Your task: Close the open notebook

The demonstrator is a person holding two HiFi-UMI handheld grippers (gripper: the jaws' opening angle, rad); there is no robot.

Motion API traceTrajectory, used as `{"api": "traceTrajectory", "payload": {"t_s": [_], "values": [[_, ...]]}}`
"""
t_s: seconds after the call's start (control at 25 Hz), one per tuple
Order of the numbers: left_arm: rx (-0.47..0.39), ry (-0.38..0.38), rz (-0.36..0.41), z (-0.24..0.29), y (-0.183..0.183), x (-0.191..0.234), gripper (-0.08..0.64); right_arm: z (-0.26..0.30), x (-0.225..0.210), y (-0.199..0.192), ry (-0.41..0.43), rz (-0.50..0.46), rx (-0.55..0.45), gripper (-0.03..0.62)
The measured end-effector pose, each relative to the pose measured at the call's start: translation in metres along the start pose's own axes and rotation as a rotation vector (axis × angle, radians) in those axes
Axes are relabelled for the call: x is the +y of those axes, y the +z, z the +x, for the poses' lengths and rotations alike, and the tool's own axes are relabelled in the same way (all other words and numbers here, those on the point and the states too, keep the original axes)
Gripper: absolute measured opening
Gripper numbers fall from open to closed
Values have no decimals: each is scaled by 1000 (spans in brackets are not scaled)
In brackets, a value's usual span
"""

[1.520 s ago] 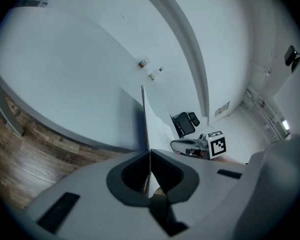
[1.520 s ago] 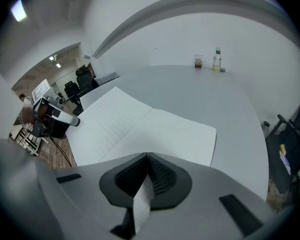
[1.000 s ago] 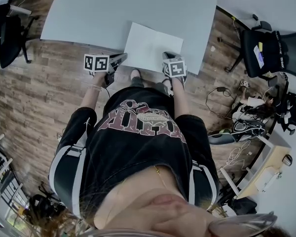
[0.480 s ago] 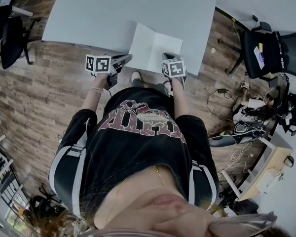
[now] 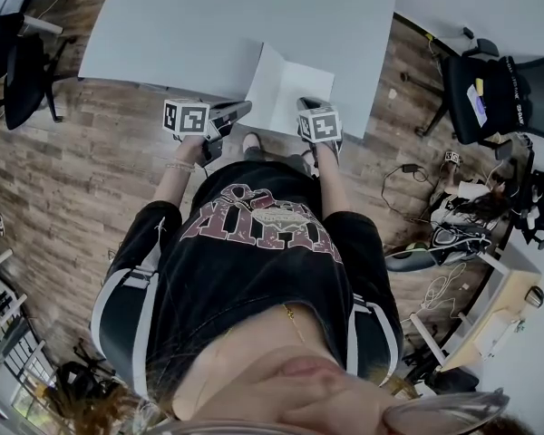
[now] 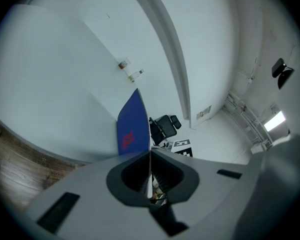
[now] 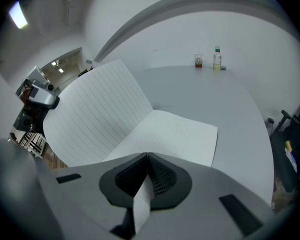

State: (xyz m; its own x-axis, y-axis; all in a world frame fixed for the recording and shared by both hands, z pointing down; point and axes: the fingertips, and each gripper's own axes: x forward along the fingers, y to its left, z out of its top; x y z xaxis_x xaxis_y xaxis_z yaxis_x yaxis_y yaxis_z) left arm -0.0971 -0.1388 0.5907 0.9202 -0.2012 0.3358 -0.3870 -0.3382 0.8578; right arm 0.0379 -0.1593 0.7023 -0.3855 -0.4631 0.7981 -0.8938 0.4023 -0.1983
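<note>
Notebook lies open at the near edge of the grey worktop, just in front of the person. Its left half stands raised and tilted over the fold, while the right-hand leaf lies flat on the worktop. The left gripper view shows the outside of the raised half, a thin blue cover seen almost edge-on. The right gripper view shows its lined inner page. Left claw: jaws together, clamped on the free near edge of the blue cover. Right claw: jaws together on a strip of white paper, the near edge of the right-hand leaf. Judgement: the book is light, and the cover is pliable rather than stiff, so it will likely bow if swung fast. Loose sheets could fan out or slip from the pinch. The outer free edge, far from the fold, looks the best hold for leverage. The worktop seems smooth, so the flat half probably needs pinning against sliding. Two small bottles stand well apart at the far side.
</note>
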Motion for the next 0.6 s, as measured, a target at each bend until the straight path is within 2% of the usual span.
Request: {"api": "traceTrajectory", "payload": {"t_s": [0.4,0.6], "values": [[5,-46,-5,20,-3,-13,54,-3,-6,-2,15,-6,-2,19],[-3,-74,-39,25,-4,-17,54,-8,-7,-1,15,7,-14,20]]}}
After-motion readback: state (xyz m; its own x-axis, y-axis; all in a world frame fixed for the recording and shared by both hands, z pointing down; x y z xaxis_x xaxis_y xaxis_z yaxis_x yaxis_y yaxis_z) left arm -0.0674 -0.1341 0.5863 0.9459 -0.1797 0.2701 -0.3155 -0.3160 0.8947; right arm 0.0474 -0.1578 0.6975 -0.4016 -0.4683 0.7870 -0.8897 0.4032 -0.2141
